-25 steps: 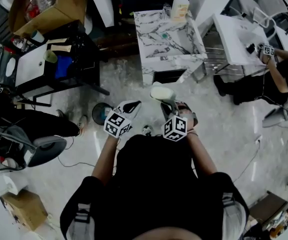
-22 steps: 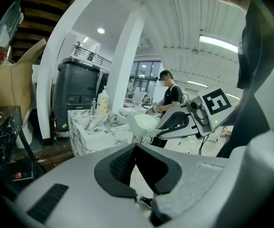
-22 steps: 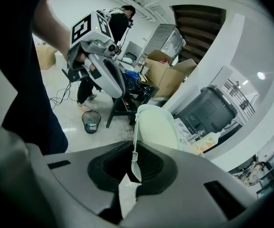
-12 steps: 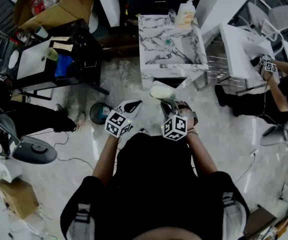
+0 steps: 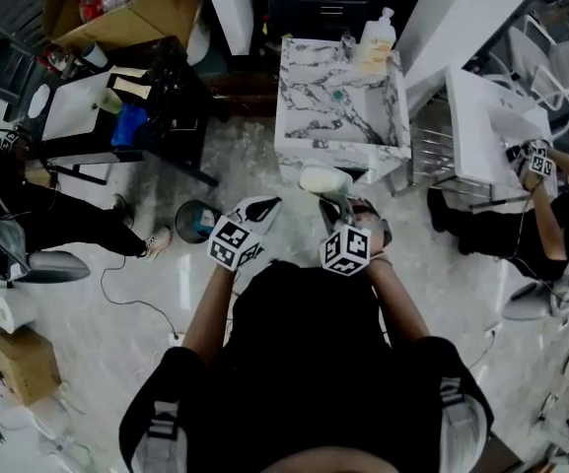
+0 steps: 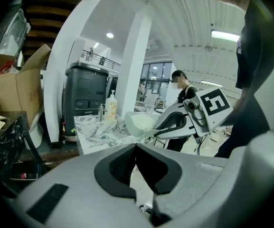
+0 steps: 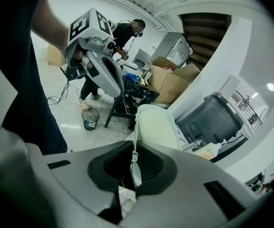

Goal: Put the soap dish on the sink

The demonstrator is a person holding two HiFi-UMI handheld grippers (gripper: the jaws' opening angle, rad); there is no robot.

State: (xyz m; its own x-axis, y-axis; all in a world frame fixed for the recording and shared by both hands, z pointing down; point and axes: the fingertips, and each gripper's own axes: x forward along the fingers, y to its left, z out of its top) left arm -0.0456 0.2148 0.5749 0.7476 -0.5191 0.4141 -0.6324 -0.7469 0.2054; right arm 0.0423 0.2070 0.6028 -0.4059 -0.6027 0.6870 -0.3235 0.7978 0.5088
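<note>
**Item:** soap dish [image 5: 323, 179], pale green with a shallow tray shape. Held in the air over the floor, just short of the near edge of the sink [image 5: 309, 144]. It is not yet on the sink.

**Holder:** right gripper [image 5: 331, 203]. Its jaws are closed on the dish's thin rim only, and the rest of the dish projects forward beyond the pads.

**Idle tool:** left gripper [image 5: 260, 208]. Its jaws are together with nothing between them, and it is carried level with the right gripper, beside the dish.

**Destination:** marble-patterned sink unit. A soap dispenser bottle [image 5: 376, 39] stands at the far right corner of its top, beside the tap. The basin takes up the middle, and the near edge is bare.

**Also present:** a waste bin [image 5: 193, 220] on the floor to the left.

**Hazards (judged):**
- The rim grip is narrow, so the dish could pivot or slip during the carry and fall to the hard floor.
- If lowered too early, the dish could knock the near edge of the sink.
- If released over the basin slope, it could slide in.

**Change from a second ago:** the sink sits squarer ahead and slightly nearer. The dish, its grip and both grippers are unchanged relative to the body.
</note>
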